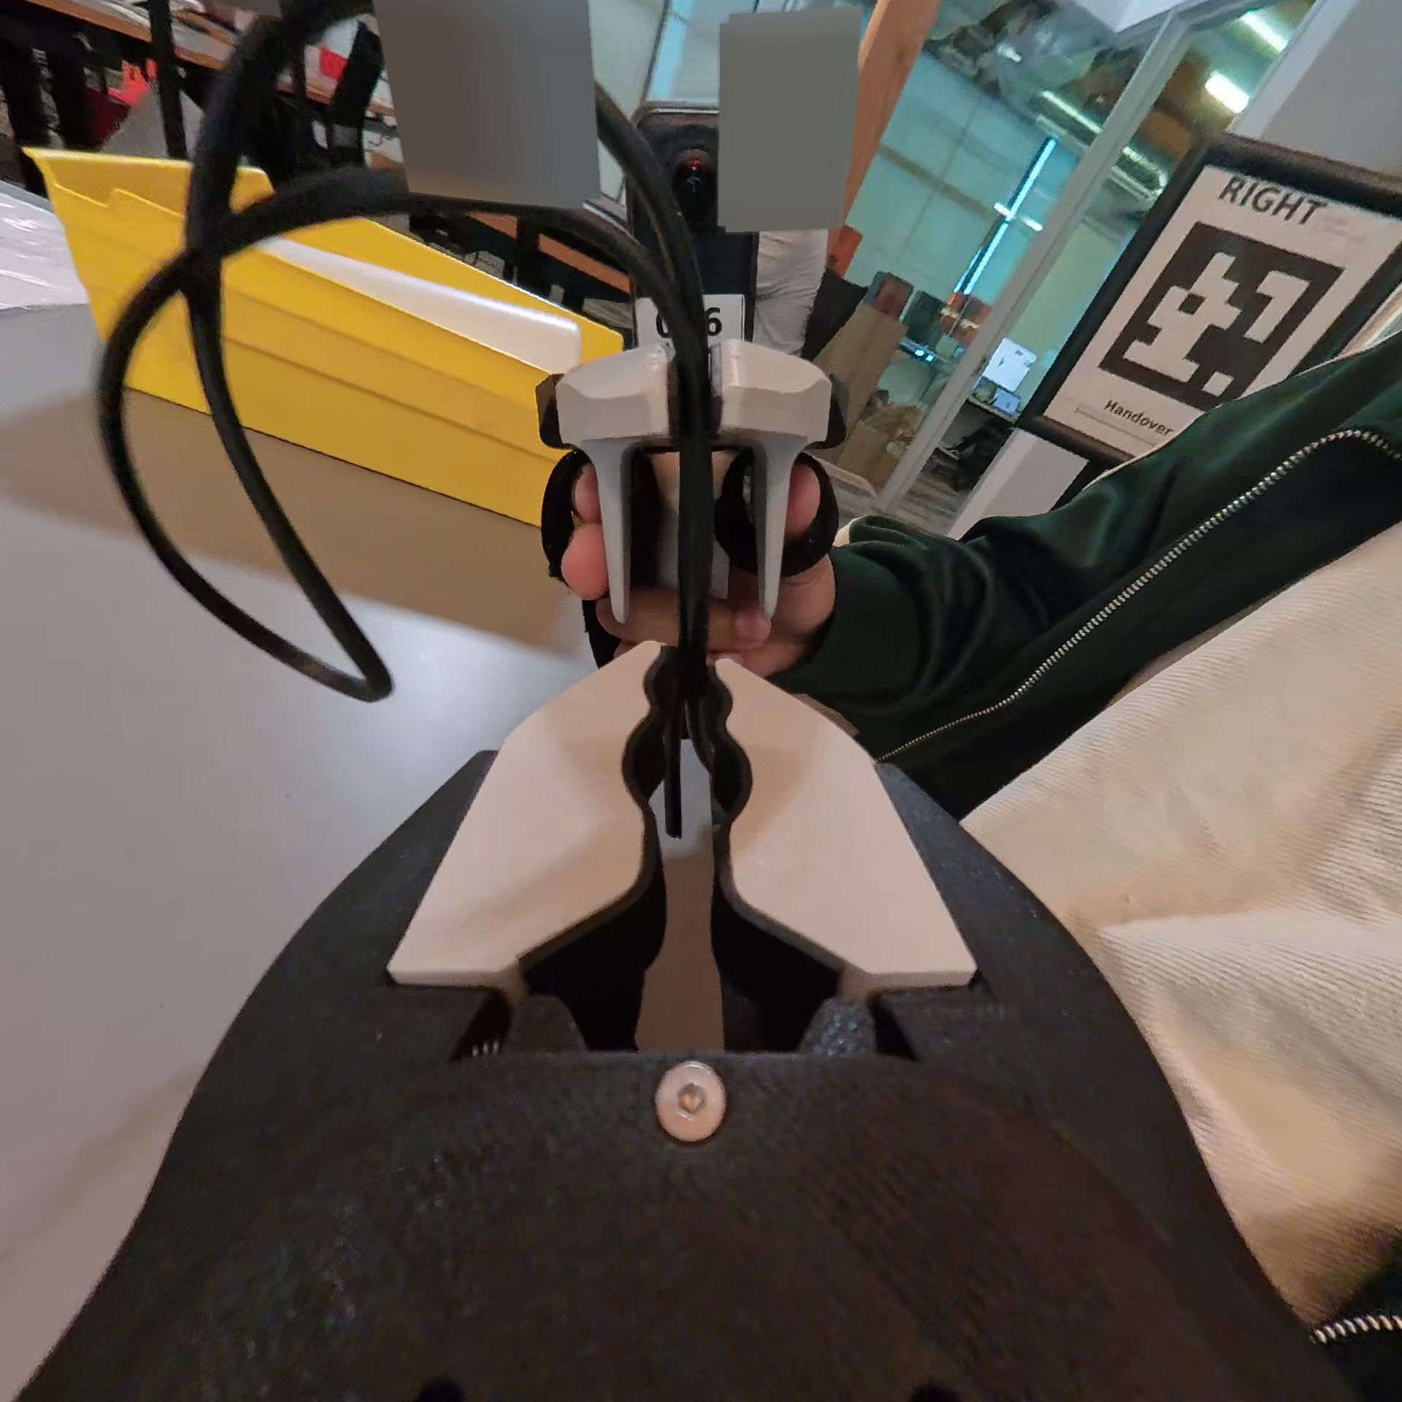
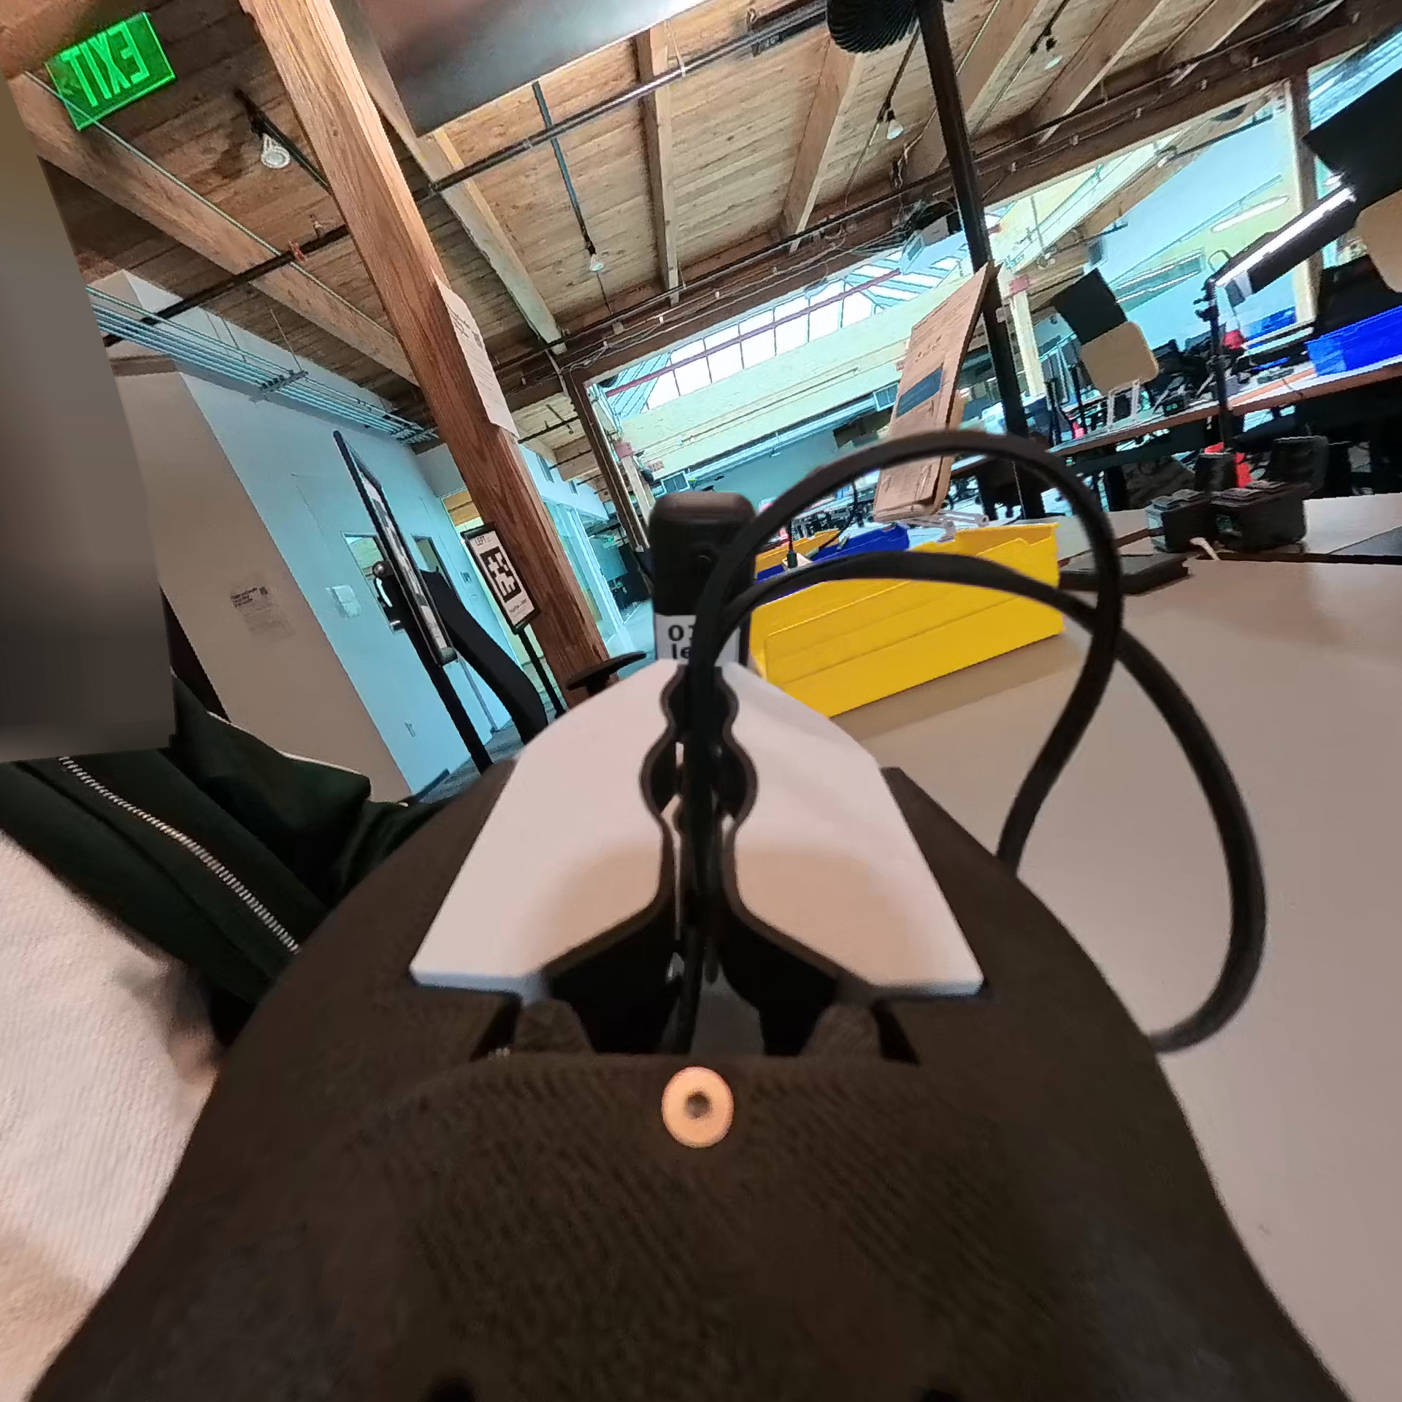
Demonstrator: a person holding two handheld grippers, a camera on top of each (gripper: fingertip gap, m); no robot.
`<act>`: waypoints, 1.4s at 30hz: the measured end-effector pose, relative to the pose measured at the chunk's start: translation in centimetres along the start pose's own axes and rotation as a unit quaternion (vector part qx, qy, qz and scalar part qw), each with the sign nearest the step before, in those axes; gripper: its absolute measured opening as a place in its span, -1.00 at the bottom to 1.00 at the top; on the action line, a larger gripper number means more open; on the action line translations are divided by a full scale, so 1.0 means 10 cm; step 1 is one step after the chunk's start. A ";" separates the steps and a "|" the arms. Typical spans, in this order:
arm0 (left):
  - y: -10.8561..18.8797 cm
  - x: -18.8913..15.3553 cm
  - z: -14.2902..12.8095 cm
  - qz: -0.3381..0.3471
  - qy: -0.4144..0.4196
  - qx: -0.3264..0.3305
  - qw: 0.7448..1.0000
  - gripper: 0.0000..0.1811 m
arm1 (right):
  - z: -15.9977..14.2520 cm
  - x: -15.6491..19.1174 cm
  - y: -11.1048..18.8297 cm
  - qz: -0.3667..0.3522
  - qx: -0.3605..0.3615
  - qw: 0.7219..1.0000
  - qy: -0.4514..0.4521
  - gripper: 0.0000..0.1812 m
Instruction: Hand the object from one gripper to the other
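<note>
- Left gripper [image 1: 686,675] pinches the black cable [image 1: 159,485] at its fingertips.
- Right gripper [image 2: 698,683] clamps the same cable, loops hanging above the worktop [image 1: 190,759].
- Handover's midway: one release left.

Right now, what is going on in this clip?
A person holds a gripper in each hand, facing each other above a grey table. Both the left gripper and the right gripper are shut on the same looped black cable, so the handover is mid-way. A yellow bin sits behind.
</note>
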State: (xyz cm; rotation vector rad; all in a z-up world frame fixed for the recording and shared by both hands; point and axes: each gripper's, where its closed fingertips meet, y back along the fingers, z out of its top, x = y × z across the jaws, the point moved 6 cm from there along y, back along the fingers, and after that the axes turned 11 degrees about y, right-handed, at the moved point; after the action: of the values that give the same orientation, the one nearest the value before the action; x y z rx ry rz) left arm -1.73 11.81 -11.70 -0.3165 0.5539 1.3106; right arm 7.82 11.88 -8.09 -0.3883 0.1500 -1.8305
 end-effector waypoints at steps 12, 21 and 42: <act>0.33 0.02 0.24 0.017 0.011 -0.096 0.995 -0.93 | -0.07 -0.16 0.08 -0.014 0.023 0.998 -0.050 -0.61; 0.78 0.12 0.43 0.083 0.016 -0.206 0.975 -0.93 | -0.19 -0.24 0.10 -0.057 0.066 0.996 -0.026 -0.59; 0.42 -0.27 0.39 -0.071 0.013 -0.081 0.994 -0.93 | -0.10 -0.30 0.16 -0.181 0.116 0.944 0.249 -0.30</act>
State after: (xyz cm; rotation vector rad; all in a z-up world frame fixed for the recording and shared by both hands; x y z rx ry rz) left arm -5.44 12.65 -6.61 -0.4995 0.4400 1.2172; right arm 9.64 14.18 -10.06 0.2397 0.2163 -2.2545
